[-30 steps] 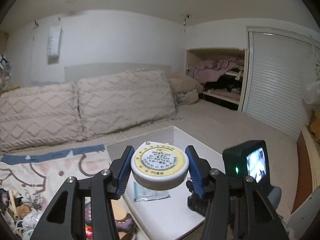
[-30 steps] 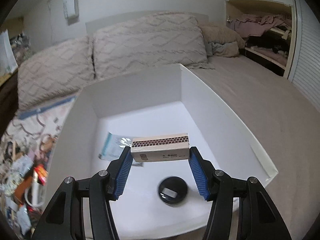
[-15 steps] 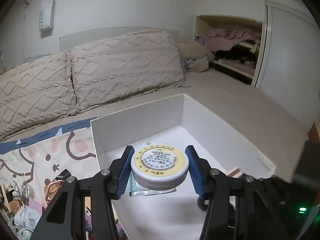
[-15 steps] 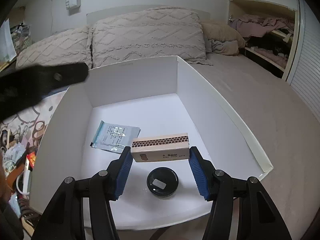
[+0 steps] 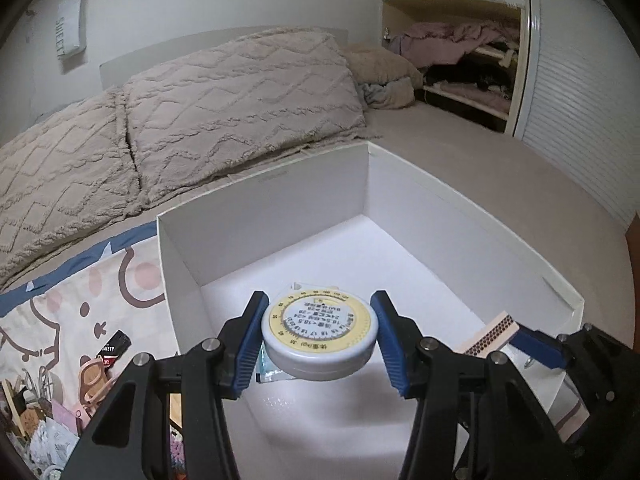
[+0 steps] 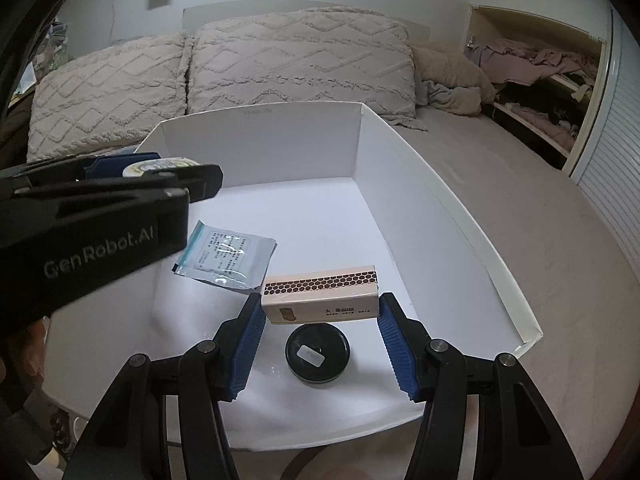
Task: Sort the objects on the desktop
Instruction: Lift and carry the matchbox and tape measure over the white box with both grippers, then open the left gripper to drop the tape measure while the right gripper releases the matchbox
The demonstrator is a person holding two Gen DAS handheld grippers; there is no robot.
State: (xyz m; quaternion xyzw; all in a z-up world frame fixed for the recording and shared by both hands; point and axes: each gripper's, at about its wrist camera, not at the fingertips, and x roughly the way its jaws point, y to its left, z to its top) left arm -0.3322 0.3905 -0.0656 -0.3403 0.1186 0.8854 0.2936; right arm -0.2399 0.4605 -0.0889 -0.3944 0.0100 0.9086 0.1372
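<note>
Over the white open cardboard box (image 6: 460, 216) on the bed, your left gripper (image 5: 318, 342) clamps a round white tape measure with a yellow dial (image 5: 319, 336); your right gripper (image 6: 320, 334) clamps a beige matchbox (image 6: 320, 294) above a black round tin (image 6: 317, 354), beside a foil sachet (image 6: 226, 256) on the floor of the box

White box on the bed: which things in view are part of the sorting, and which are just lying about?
Sorting:
box
tape measure in left tongs
matchbox in right tongs
sachet, black tin, both in the box

Lying about:
pillows
cartoon blanket
shelf clothes
</note>
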